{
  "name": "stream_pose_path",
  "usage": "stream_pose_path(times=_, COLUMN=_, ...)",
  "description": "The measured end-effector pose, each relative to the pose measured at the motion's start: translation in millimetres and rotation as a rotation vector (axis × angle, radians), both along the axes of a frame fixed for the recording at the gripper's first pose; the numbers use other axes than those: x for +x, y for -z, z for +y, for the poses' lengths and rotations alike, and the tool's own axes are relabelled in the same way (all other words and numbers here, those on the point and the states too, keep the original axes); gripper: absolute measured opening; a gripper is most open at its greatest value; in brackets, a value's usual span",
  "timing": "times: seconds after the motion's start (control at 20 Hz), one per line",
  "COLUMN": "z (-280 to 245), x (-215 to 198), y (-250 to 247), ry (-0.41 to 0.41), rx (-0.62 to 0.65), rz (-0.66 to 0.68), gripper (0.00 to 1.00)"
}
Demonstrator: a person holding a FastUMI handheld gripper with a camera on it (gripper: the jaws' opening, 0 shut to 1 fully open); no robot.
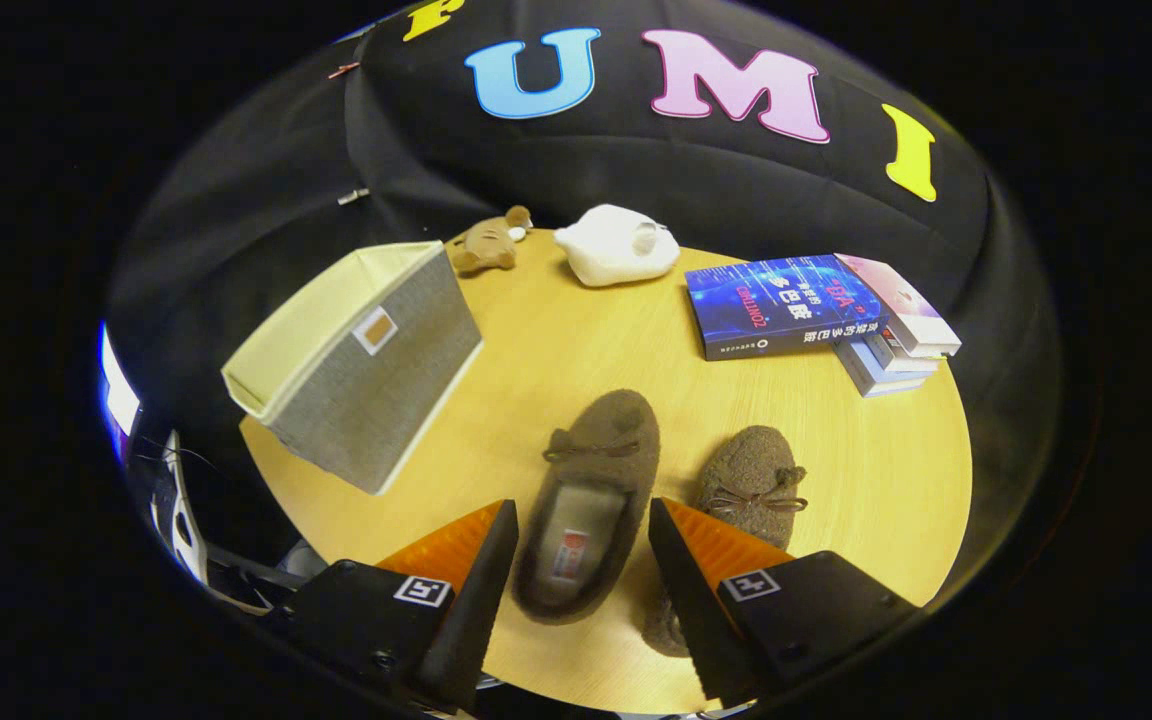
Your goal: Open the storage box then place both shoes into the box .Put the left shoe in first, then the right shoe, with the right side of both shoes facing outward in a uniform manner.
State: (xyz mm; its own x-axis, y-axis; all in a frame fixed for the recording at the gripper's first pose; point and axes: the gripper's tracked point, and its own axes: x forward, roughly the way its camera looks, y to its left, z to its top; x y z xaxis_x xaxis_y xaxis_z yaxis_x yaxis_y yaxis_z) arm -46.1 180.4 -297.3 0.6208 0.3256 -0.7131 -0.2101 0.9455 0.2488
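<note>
Gripper: lower centre of the frame, above the desk; fingers spread wide apart, clamped on nothing.
Left shoe: brown, fuzzy, with a bow; lies on the desk between the two fingers, opening up, toe pointing toward the far side of the desk. Whether the fingers touch it cannot be told.
Right shoe: same kind, lower right of centre, just beside the left shoe; its heel is hidden behind the right finger.
Left finger: just beside the left shoe's outer side.
Box: fabric, grey front, cream lining, centre left of the frame; stands tilted on the near-left part of the desk, top open, a small tag on its front face; well apart from both shoes.
Desk: round, light wood top.
Toy bear: small, brown, upper centre, at the far rim of the desk, just beyond the box.
White object: upper centre, beside the toy bear; kind cannot be told.
Books: upper right, a stack lying flat, a blue cover on top.
</note>
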Motion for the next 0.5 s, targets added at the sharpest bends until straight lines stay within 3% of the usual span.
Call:
stream_pose_path(times=0.3, z=-2, x=31, y=54, ry=0.009, rx=-0.127, rz=0.052, gripper=0.76)
stream_pose_path(times=0.5, z=-5, x=49, y=78, ry=0.085, rx=-0.139, rz=0.091, gripper=0.62)
